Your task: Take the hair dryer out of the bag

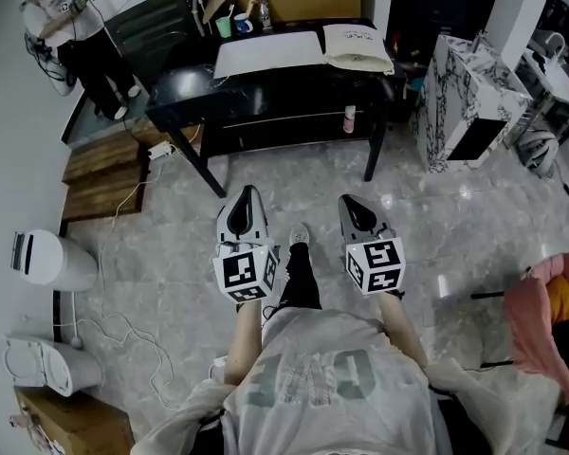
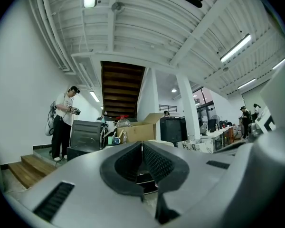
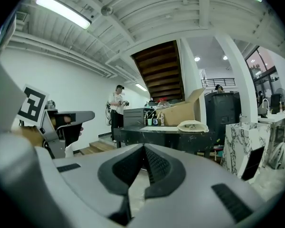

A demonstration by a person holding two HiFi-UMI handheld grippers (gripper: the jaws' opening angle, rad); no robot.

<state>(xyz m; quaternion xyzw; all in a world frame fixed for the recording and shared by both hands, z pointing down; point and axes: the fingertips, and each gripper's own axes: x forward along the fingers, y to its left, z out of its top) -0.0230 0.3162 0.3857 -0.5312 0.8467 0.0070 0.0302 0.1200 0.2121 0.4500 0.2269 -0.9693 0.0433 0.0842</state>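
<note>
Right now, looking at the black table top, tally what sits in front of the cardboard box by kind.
Bag: 1
White mat: 1
Cups: 2, a green one and a blue and white one
Bottle: 1
Total: 5

readable text: none | shirt [image 1: 313, 377] letters: unclear | bag [image 1: 357, 45] print: too small to read

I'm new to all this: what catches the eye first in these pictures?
The left gripper and right gripper, grey, each with a black-and-white marker cube, point forward side by side, shut and empty. Ahead, a black table bears a cream bag at its right end; another person stands far left.
</note>
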